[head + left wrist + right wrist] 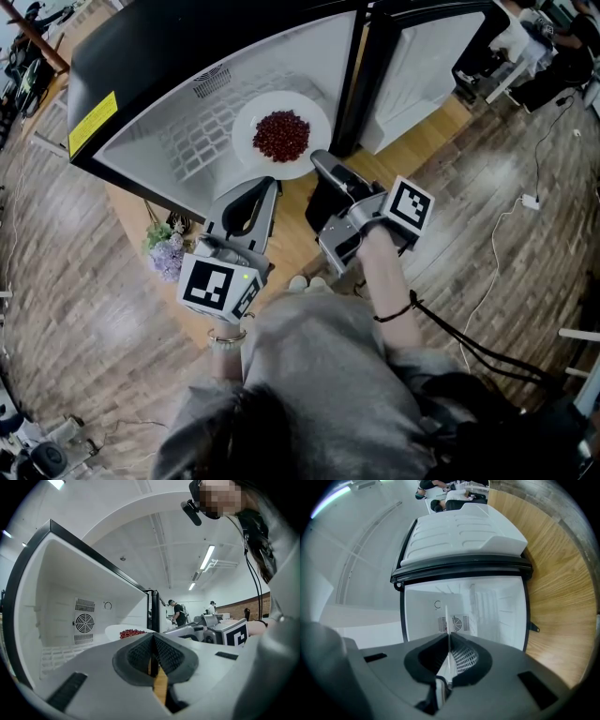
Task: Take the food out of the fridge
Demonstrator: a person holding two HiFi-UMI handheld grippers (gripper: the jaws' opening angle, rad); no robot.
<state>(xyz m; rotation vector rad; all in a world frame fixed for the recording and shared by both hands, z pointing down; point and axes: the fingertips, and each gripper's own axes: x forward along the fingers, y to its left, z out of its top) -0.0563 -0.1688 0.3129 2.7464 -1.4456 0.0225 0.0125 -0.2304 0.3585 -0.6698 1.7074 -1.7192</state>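
A white plate (246,141) heaped with dark red food (281,134) rests on the wire shelf of the open fridge (169,122). My right gripper (319,159) is at the plate's near right rim and shut on it. In the right gripper view that rim shows as a thin white edge (446,618) clamped between the right gripper (449,638) pads. My left gripper (266,184) sits just below the plate's near edge, shut and holding nothing. The left gripper (153,638) view has the plate (115,631) and the food (132,633) just beyond its tips.
The fridge door (422,66) stands swung open at the right. The fridge sits on a round wooden table (291,234), with a small bunch of purple flowers (167,251) at the table's left edge. People (178,613) stand far off in the room.
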